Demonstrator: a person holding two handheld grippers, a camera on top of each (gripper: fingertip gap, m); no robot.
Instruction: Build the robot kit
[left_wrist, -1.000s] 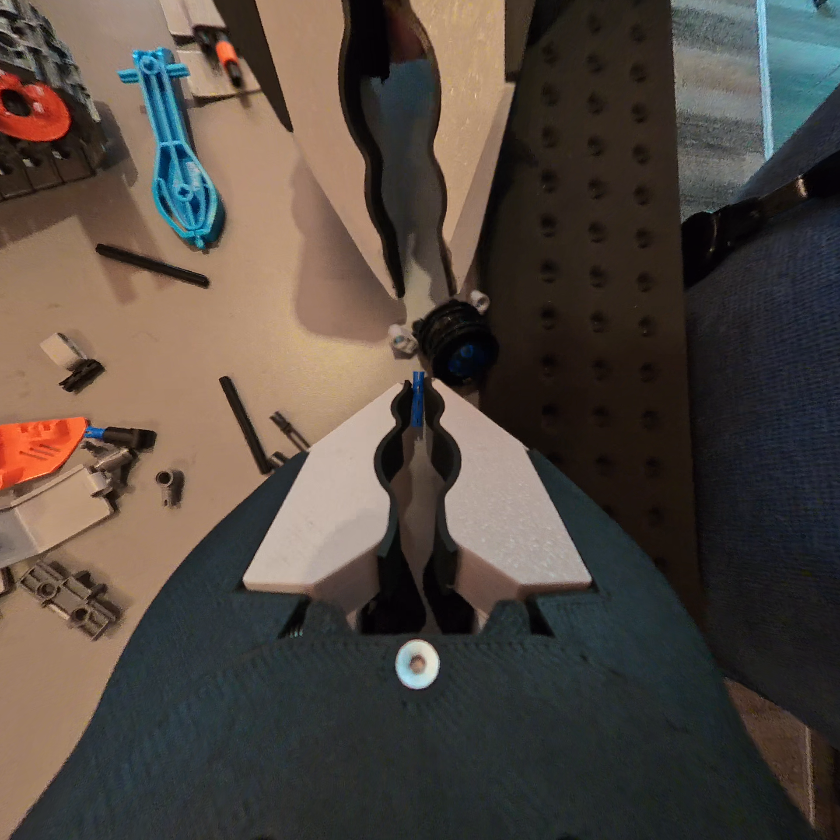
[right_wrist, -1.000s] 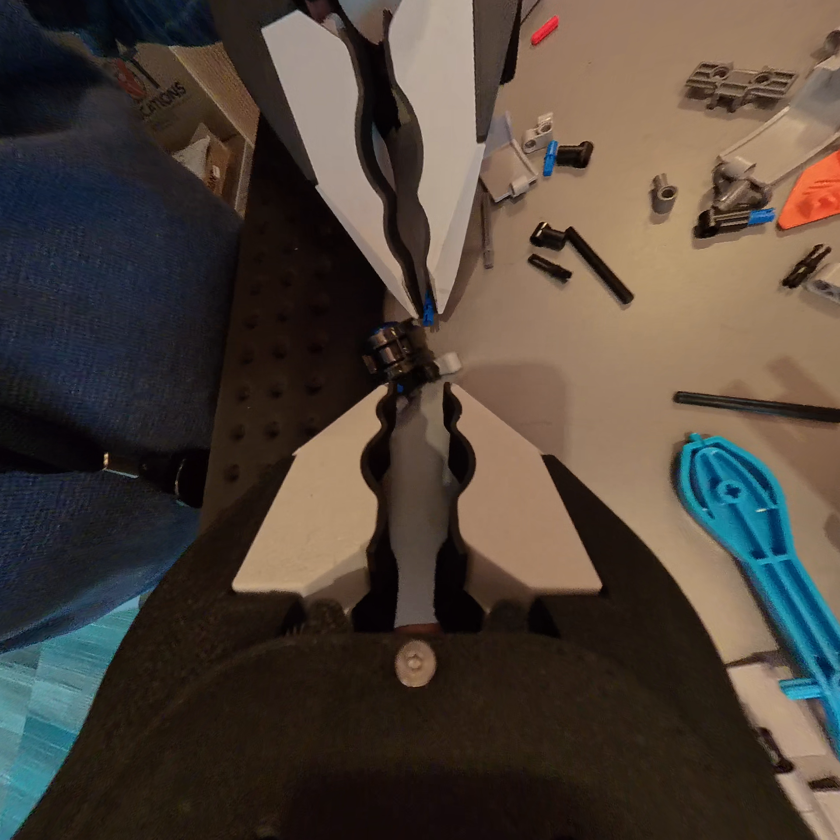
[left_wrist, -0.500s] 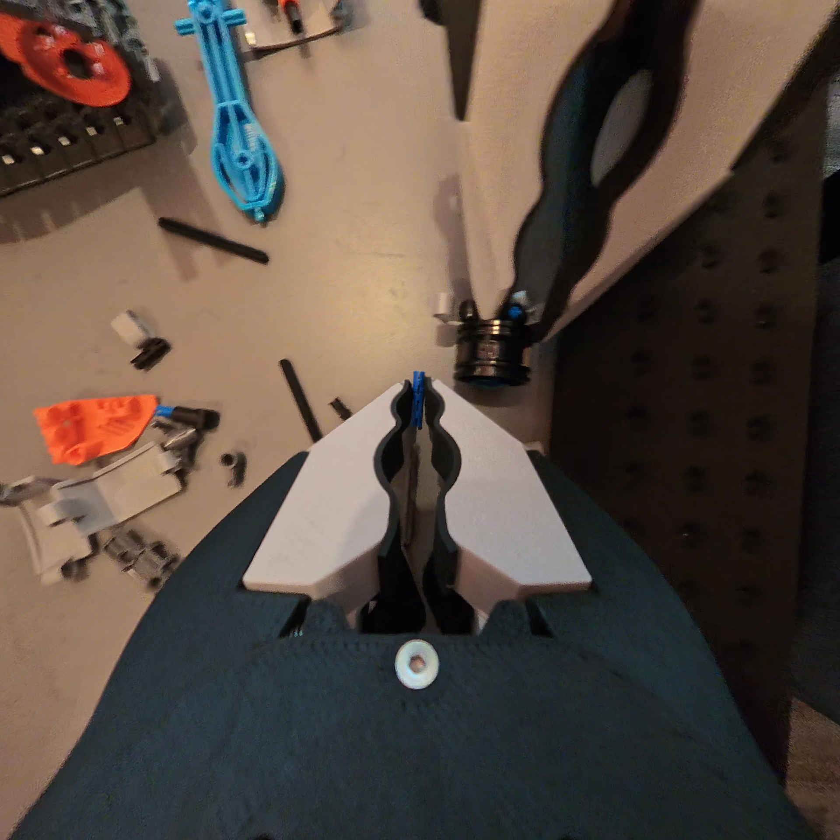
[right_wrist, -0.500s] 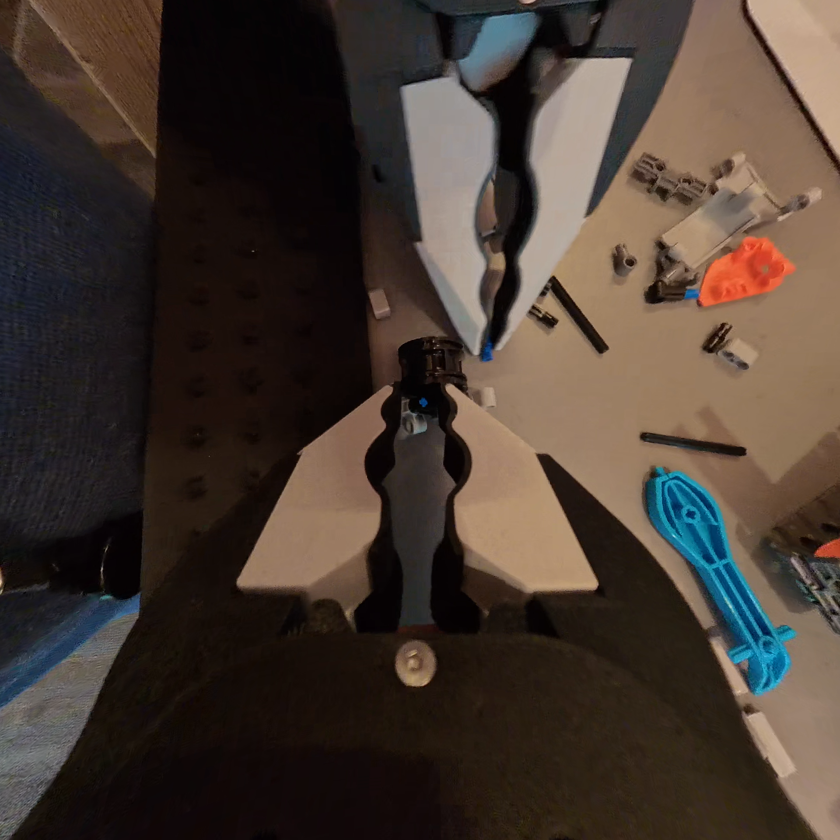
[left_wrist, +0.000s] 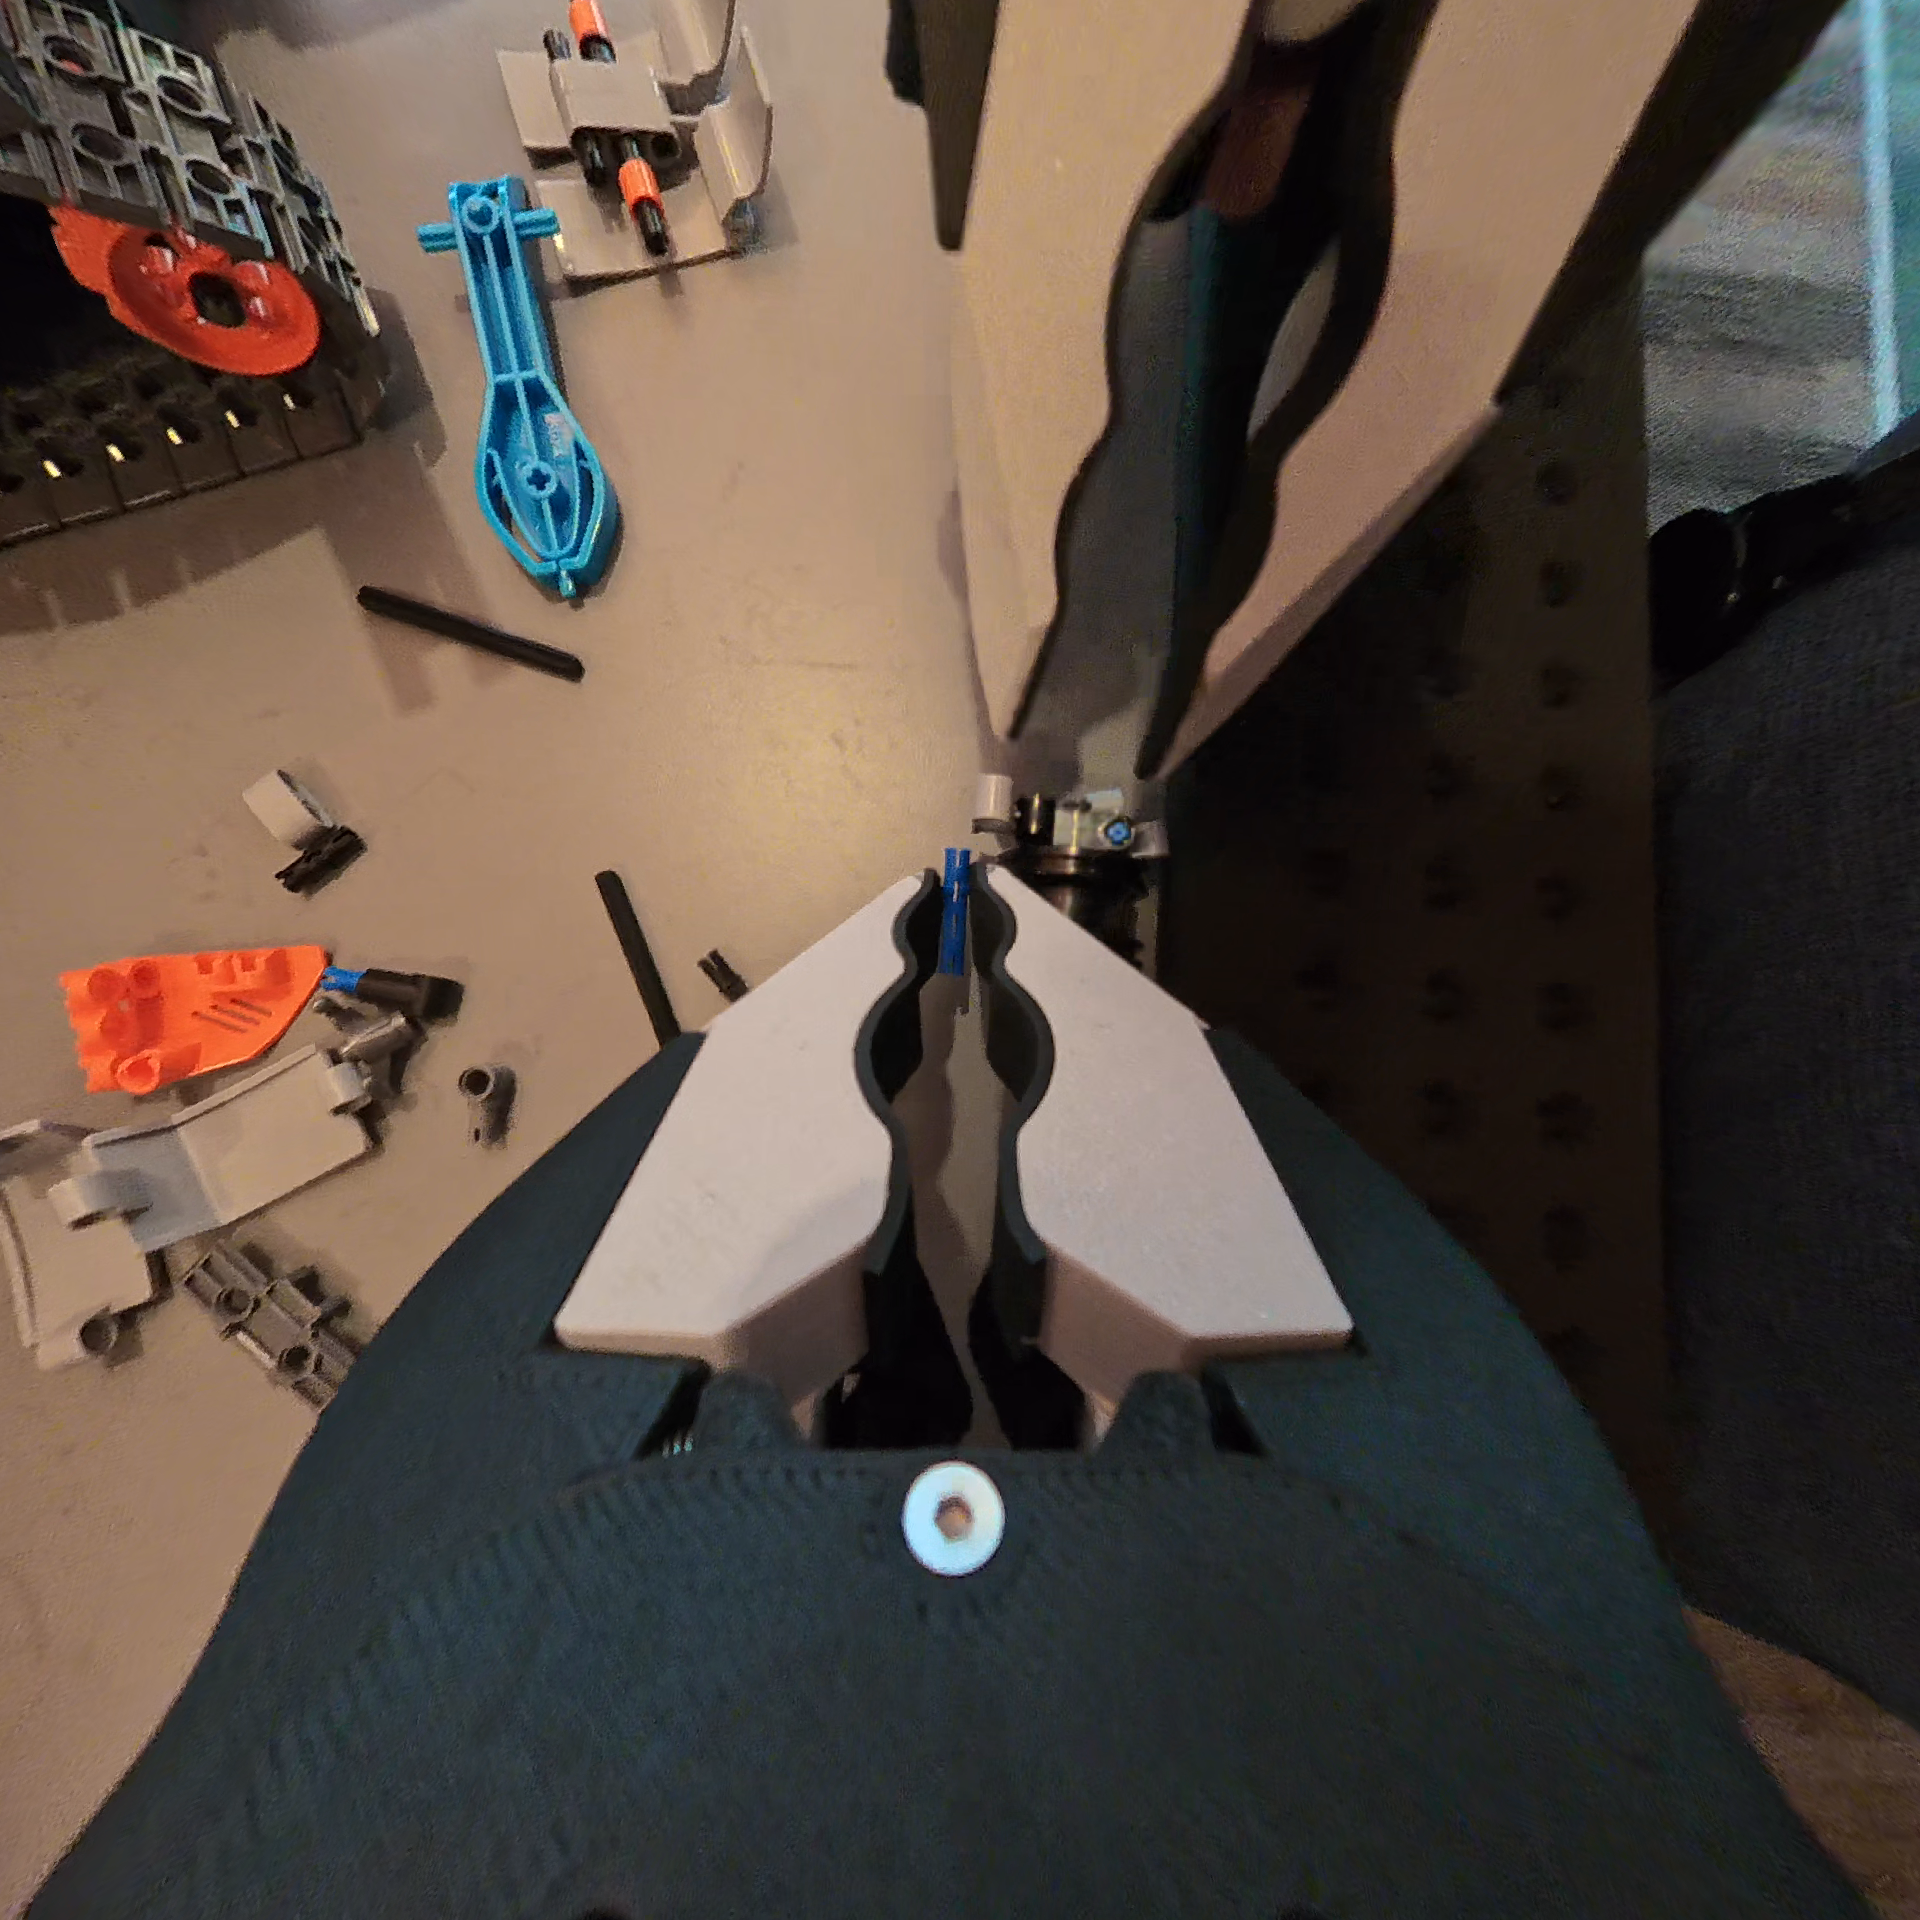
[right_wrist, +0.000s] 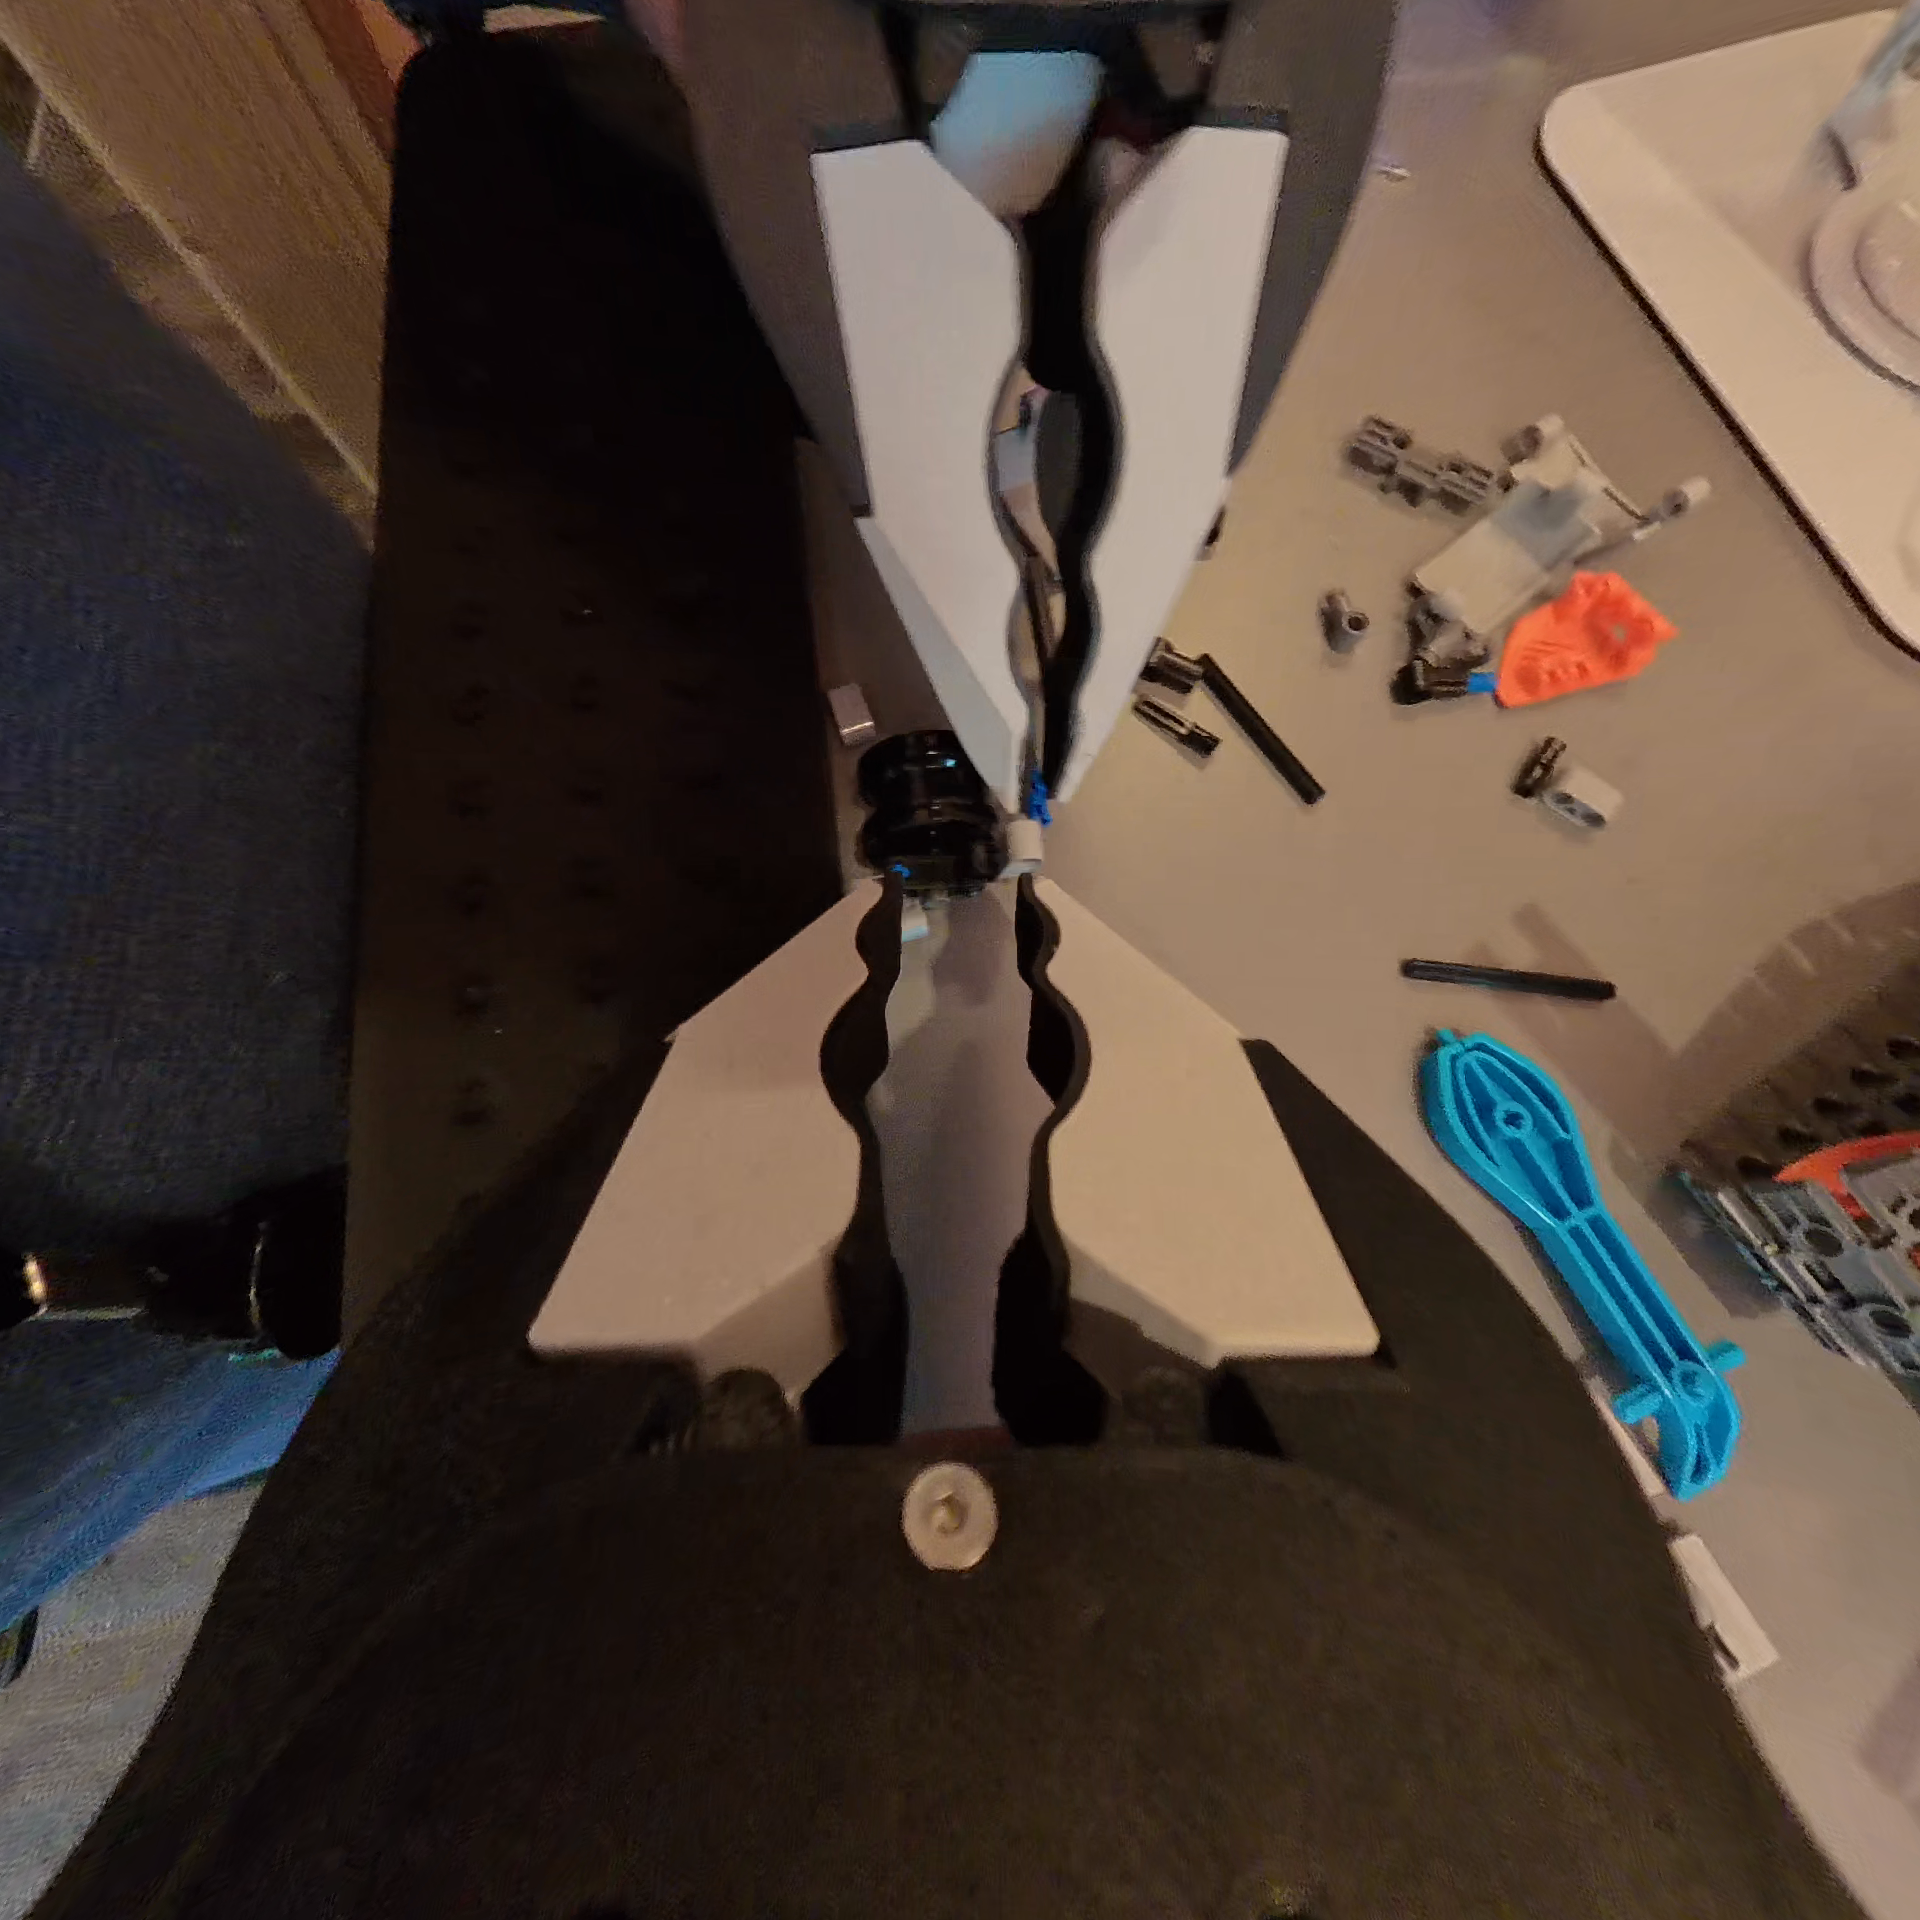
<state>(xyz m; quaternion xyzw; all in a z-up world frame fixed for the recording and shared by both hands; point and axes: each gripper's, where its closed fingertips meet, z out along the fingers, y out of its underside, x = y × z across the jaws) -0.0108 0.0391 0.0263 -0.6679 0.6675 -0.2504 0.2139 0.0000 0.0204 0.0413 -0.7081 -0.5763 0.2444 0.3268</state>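
Since 0.5 s ago both tools have drawn closer, blue pin tip now right at the wheel assembly's white connector; view angles swung too. Left hand-held gripper (left_wrist: 956, 883) jaws narrow, clamped on a small blue pin (left_wrist: 954, 914) sticking out past the tips. Right hand-held gripper (right_wrist: 956, 883) jaws partly apart, pinching the pale grey connector end of a black wheel assembly (right_wrist: 925, 805); grip contact partly hidden, looks held. In the right wrist view the left hand-held gripper (right_wrist: 1039, 790) comes from above, pin tip touching or just beside a white connector (right_wrist: 1023, 840) on the wheel's side; cannot tell if inserted. Wheel assembly sits above the grey counter (left_wrist: 779, 675) edge, next to a dark perforated board (left_wrist: 1455, 935). Loose parts well apart on the counter: blue separator tool (left_wrist: 530, 416), black axle (left_wrist: 468, 634), orange panel (left_wrist: 187, 1013), grey curved panels (left_wrist: 197, 1153), dark tracked build with orange disc (left_wrist: 177, 291). White tray (right_wrist: 1714, 312) at far corner
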